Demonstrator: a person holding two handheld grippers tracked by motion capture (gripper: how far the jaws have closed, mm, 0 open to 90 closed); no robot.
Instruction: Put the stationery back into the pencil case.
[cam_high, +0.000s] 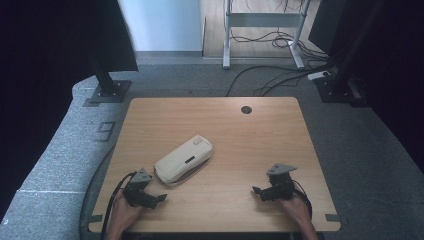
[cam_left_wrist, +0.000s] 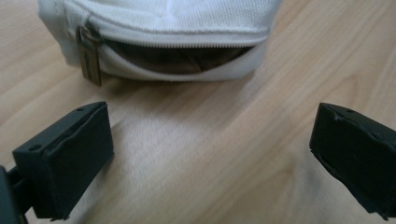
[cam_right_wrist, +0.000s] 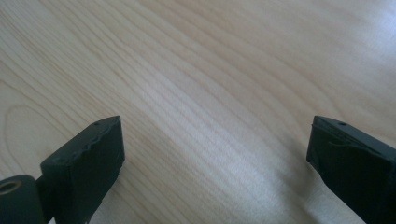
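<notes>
White fabric zip pouch (cam_high: 183, 160) lies left of centre on the light wooden worktop (cam_high: 260, 145), zip partly open. Left tongs (cam_high: 159, 198) wide, just near of it; right tongs (cam_high: 257, 190) wide, well apart. Judgement: approach the brass zip pull (cam_left_wrist: 88, 55) low and squarely.

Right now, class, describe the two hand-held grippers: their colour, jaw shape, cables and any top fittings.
The left gripper and right gripper are both black. Each carries a grey three-cornered plate on top and trails a black cable back past the person's hand. In the gripper views, the jaws are blocky black rectangular pads with small holes near their upper edges. No sleeves reach the wrists where the forearms show.
</notes>
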